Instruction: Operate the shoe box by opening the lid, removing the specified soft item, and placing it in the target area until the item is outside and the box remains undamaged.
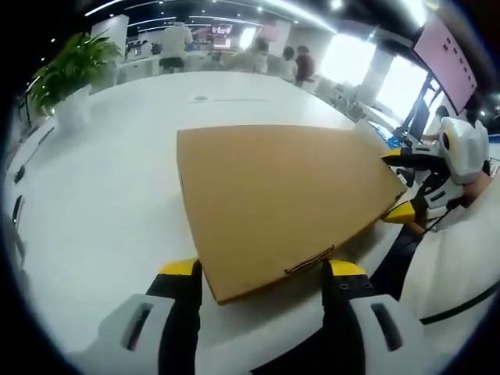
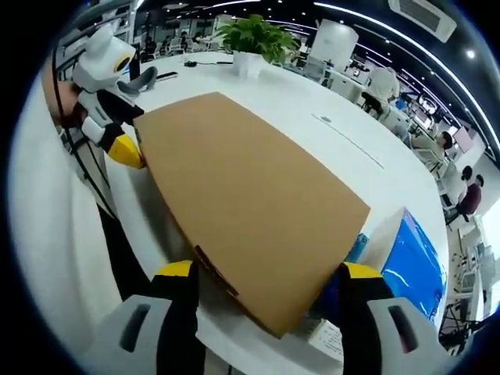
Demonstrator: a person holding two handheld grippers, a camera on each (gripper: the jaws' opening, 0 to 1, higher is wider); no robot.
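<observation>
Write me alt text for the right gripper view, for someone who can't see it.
A closed brown cardboard shoe box lies on a white table, its near end between the right gripper's open yellow-tipped jaws. The left gripper sits at the box's far left corner; a blue-topped box lies to the right and a potted plant stands behind.

Both views are bright, lit by ceiling strips (image 1: 289, 9) and windows (image 1: 394, 78) that blow out to white. Glare washes the bench (image 1: 94, 195). Fisheye distortion bends the edges; distant areas are soft. Shadows are faint.
</observation>
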